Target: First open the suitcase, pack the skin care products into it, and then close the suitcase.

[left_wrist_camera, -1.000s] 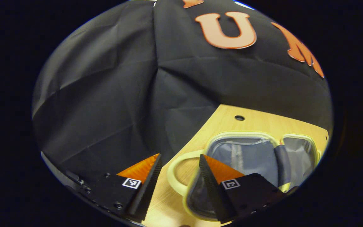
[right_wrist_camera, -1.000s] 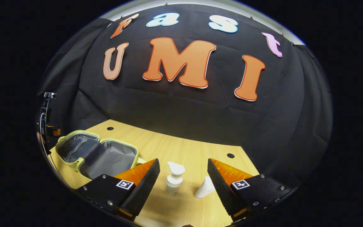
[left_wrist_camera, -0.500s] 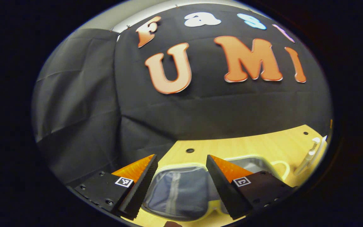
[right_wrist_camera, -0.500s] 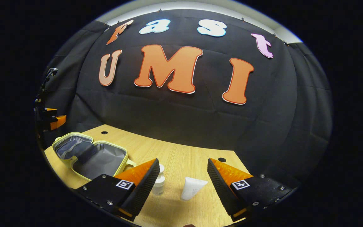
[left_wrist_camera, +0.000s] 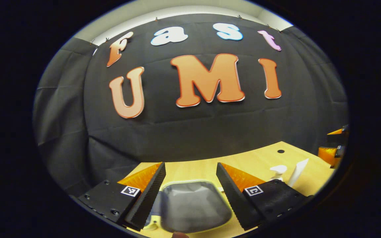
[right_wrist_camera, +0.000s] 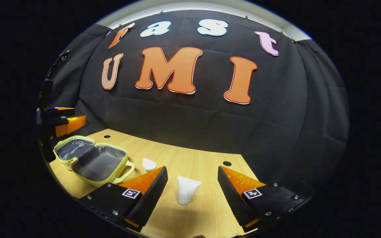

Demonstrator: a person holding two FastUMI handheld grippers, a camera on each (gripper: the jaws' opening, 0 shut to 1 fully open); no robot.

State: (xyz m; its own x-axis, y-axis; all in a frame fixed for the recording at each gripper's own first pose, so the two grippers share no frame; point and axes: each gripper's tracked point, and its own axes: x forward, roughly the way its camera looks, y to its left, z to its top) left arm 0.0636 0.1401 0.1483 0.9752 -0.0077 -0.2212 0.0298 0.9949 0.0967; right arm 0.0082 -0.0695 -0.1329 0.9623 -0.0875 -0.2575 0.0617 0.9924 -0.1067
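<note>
The small pale-yellow suitcase [right_wrist_camera: 91, 160] lies open on the wooden table [right_wrist_camera: 197, 158], both grey-lined halves facing up. In the left gripper view its lining [left_wrist_camera: 193, 205] sits right below my open left gripper [left_wrist_camera: 190, 191], which holds nothing. That left gripper [right_wrist_camera: 66, 124] also appears at the far left of the right gripper view, above the case. A white tube [right_wrist_camera: 186, 194] stands upright between the fingers of my open right gripper [right_wrist_camera: 192, 195], not touched. A white pump bottle [right_wrist_camera: 149, 164] stands left of it, partly hidden by a finger. The bottle [left_wrist_camera: 278, 170] and tube [left_wrist_camera: 298, 172] stand right of the case.
The black cloth wall closes off the back of the table. Small round holes [right_wrist_camera: 227, 163] dot the tabletop near its far edge. My right gripper [left_wrist_camera: 334, 145] shows at the right edge of the left gripper view. Bare wood lies between the case and the products.
My left gripper swung rightward and up over the open case, bringing the products into its view. My right gripper shifted right, so the tube now sits centred between its fingers instead of the pump bottle.
</note>
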